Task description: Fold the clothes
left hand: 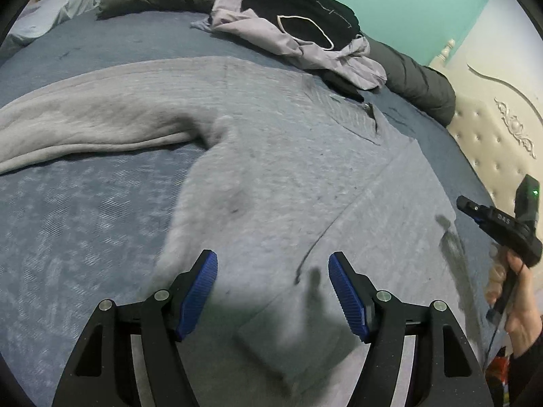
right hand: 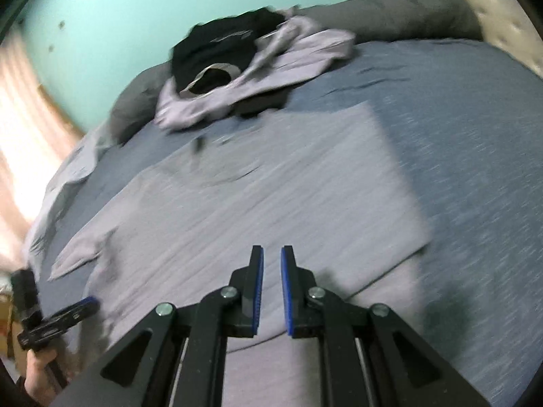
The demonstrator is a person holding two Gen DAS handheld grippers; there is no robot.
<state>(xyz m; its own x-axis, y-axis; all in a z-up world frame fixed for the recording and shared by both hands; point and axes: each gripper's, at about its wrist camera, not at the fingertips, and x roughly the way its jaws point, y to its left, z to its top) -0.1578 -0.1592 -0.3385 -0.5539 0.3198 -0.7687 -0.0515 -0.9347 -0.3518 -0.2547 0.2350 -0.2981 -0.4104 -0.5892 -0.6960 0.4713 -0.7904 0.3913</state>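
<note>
A grey sweater (left hand: 271, 169) lies spread flat on the blue bed sheet (left hand: 68, 220). One sleeve (left hand: 85, 122) stretches out to the left, and the right side (left hand: 390, 210) is folded in over the body. My left gripper (left hand: 273, 261) hovers open over the sweater's lower edge with nothing between its blue pads. In the right wrist view the sweater (right hand: 254, 203) is blurred beneath my right gripper (right hand: 272, 251), which is shut with only a thin gap and holds nothing. Each gripper appears in the other's view, held by a hand: the right gripper (left hand: 475, 208) and the left gripper (right hand: 85, 305).
A pile of a black garment (left hand: 298, 3) and a lilac garment (left hand: 271, 34) sits at the far side of the bed. A dark grey rolled duvet (left hand: 414, 81) lines the far edge. A cream tufted headboard (left hand: 492, 118) stands at the right. A teal wall rises behind.
</note>
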